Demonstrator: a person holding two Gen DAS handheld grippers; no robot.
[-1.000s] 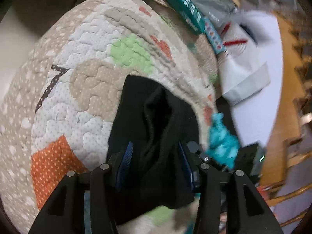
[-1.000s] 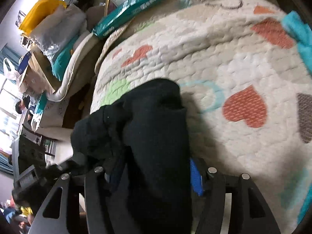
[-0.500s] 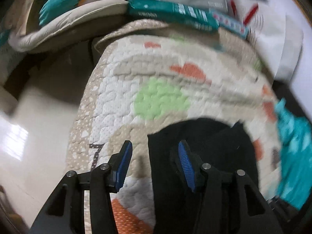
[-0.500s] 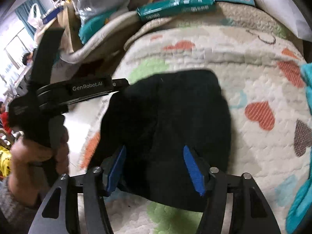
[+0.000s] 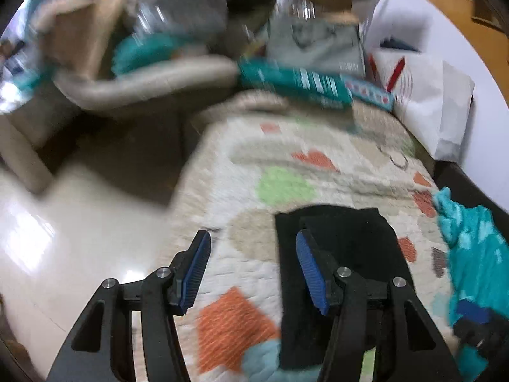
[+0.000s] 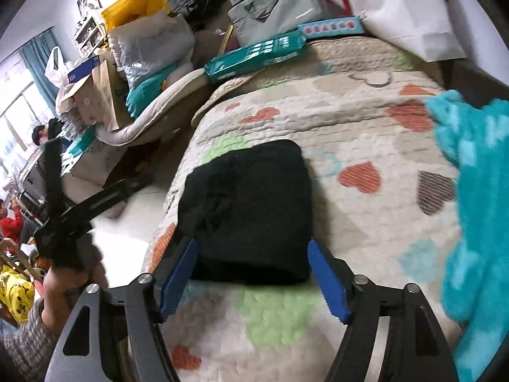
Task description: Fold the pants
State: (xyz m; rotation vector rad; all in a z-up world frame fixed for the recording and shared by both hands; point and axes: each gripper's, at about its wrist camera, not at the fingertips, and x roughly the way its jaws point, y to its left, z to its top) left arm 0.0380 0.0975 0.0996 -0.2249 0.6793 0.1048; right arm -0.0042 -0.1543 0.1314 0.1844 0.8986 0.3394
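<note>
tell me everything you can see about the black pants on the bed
The black pants lie folded into a compact, roughly rectangular bundle of soft, matte, knit-looking fabric. The side nearer the bed's edge is rumpled, the other smoother. They rest flat on the quilted heart-print bedspread, near the edge toward the floor. Neither tool grips them: the right tool is open just short of the bundle, and the left tool is open beside it. The teal fleece blanket lies apart.

Showing: one folded black pants (image 6: 251,210), one quilt (image 6: 366,140), one turquoise blanket (image 6: 477,197), two teal boxes (image 6: 254,55), one white bag (image 6: 391,9).
</note>
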